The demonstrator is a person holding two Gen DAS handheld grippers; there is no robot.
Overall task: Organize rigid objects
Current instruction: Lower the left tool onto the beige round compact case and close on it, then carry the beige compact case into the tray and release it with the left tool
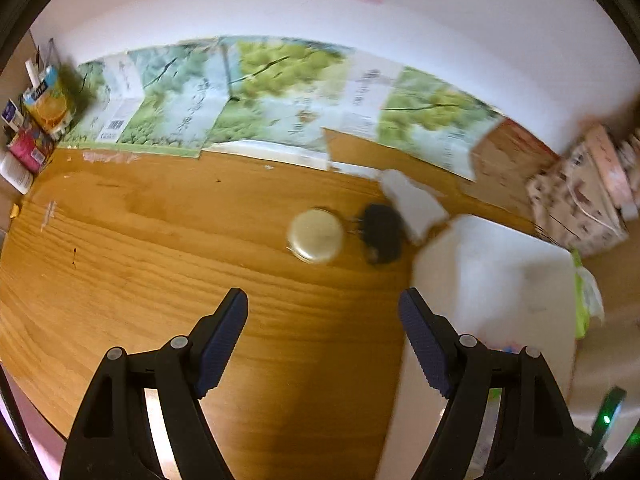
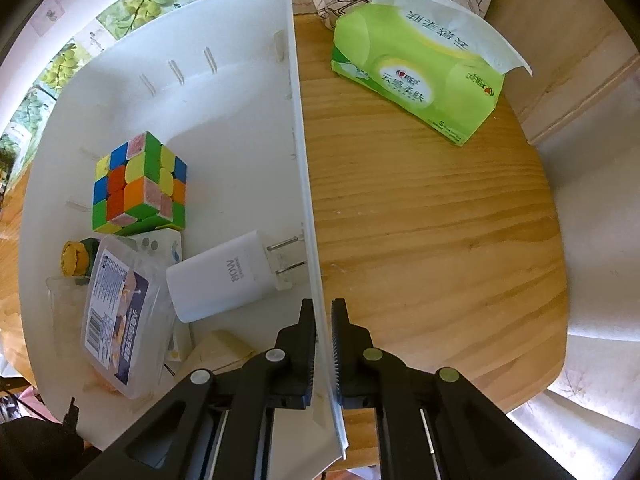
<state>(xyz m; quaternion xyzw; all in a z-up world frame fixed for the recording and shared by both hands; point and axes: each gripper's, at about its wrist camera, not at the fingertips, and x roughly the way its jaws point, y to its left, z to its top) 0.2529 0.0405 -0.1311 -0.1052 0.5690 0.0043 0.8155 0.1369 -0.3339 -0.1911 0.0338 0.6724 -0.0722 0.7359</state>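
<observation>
Left wrist view: left gripper [image 1: 323,300], jaws apart, faces a round tin [image 1: 316,235] at twelve o'clock on the table [image 1: 160,248]; right gripper [image 2: 323,308] clamps the white bin [image 2: 298,128] wall.

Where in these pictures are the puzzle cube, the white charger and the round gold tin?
puzzle cube [image 2: 140,184], right wrist view, on its upper corner.
white charger [image 2: 224,276], right wrist view, on its body by the lettering.
round gold tin [image 1: 316,235], left wrist view, on its lid.

white bin [image 2: 224,80], multicoloured cube [image 2: 140,184], green tissue pack [image 2: 416,76]
</observation>
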